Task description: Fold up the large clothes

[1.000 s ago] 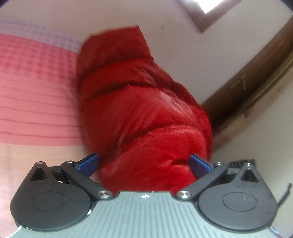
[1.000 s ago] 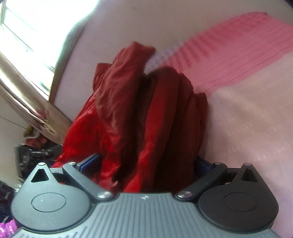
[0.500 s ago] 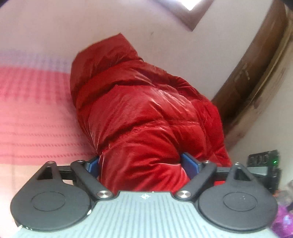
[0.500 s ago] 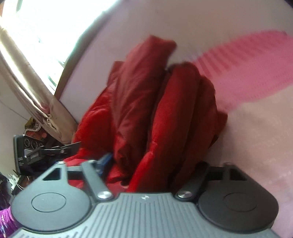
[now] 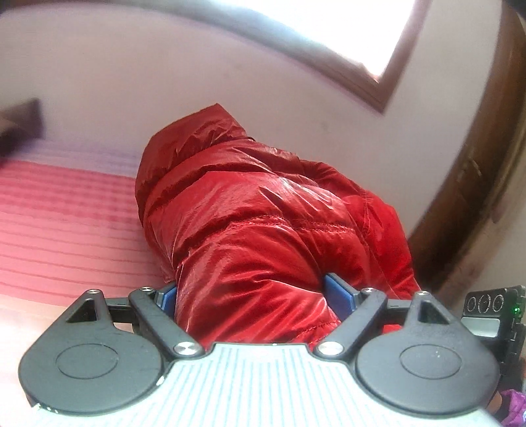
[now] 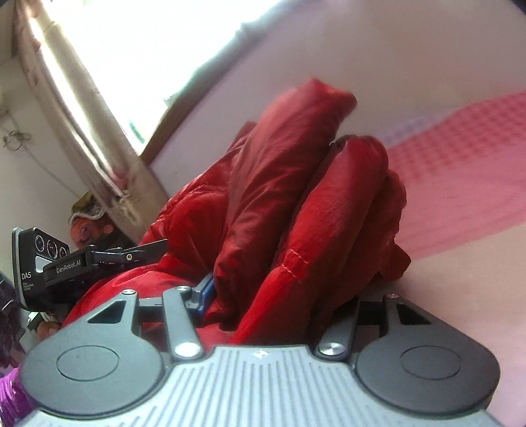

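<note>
Pink striped bedding (image 5: 65, 230) covers the bed, with a pale wall (image 5: 131, 82) and a bright window (image 5: 361, 29) behind. On that bedding lies a red jacket (image 5: 263, 213) – shiny, quilted, puffy, bunched into thick folds with stitch lines across it. Its near end rises off the bedding into both tongs. The left tongs (image 5: 259, 300) stand wide with a fat roll of jacket filling the gap, both blue pads pressed against it. The right tongs (image 6: 279, 295) are closing – several folds (image 6: 296, 213) of jacket are packed between them; only one blue pad shows, so full contact cannot be told.
</note>
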### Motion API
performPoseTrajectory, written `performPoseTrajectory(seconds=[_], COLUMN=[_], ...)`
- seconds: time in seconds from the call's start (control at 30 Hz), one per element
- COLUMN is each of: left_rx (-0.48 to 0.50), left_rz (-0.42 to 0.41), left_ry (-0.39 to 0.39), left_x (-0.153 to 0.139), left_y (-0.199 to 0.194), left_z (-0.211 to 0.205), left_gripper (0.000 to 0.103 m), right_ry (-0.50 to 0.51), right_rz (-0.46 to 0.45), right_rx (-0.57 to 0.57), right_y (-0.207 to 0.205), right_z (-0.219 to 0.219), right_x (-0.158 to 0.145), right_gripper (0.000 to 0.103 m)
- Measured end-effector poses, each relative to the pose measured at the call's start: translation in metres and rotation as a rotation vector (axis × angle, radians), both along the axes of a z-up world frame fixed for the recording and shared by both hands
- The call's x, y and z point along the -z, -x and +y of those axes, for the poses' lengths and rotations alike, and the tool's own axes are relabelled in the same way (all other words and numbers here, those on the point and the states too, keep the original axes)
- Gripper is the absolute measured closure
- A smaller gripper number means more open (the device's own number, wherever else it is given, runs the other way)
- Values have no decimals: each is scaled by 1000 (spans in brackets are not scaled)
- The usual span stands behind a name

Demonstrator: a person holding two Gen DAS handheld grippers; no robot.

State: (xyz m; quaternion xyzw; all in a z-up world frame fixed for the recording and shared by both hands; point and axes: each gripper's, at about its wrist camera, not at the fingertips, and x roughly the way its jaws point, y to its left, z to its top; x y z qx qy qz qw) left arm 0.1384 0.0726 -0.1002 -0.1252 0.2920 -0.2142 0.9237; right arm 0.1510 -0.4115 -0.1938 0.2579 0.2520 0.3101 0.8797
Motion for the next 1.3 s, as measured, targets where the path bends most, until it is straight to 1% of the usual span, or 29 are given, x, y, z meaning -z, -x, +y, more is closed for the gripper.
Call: performPoseTrajectory(seconds=[0.17, 0.33, 0.47, 0.67, 0.73, 0.87, 0.97, 1.0, 1.07, 1.1, 1.13, 1.23, 1.3], left_rx=[-93, -189, -261, -359, -382, -417, -431, -435, -454, -467, -486, -501, -515], left_rz=[-22, -31, -40, -51, -46, -17, -5, -7, -16, -30, -45, -83, -93], left_ry=[-19, -31, -43, -59, -66, -89, -113, -113, -128, -156, -190, -261, -286], left_x=[-5, -4, -3, -3, -2, 12, 27, 32, 35, 35, 37, 36, 35], left_y=[8, 3, 7, 4, -3, -9, -8, -6, 2, 5, 6, 13, 14], left_z=[8, 21, 24, 27, 36, 61, 75, 79, 77, 74, 72, 64, 64], left_gripper=[19, 19, 19, 19, 19, 19, 18, 14, 6, 0, 0, 0, 0], right_ry=[-12, -21, -28, -35, -39, -38, -4, 4, -13, -3, 6, 31, 30], right_rz=[-32, -49, -57, -55, -48, -14, 11, 17, 37, 34, 28, 15, 19], right_rx=[-83, -156, -204, -259, -275, -289, -296, -295, -299, -298, -298, -286, -284], right_y=[-15, -35, -49, -69, -77, -87, -87, -87, -89, -87, -87, -85, -85], right_z=[54, 114, 156, 215, 233, 259, 271, 271, 270, 268, 271, 278, 279], right_x=[-10, -18, -24, -25, -21, -4, 10, 13, 19, 21, 21, 20, 19], right_gripper=[48, 48, 48, 48, 48, 48, 48, 48, 45, 43, 41, 33, 31])
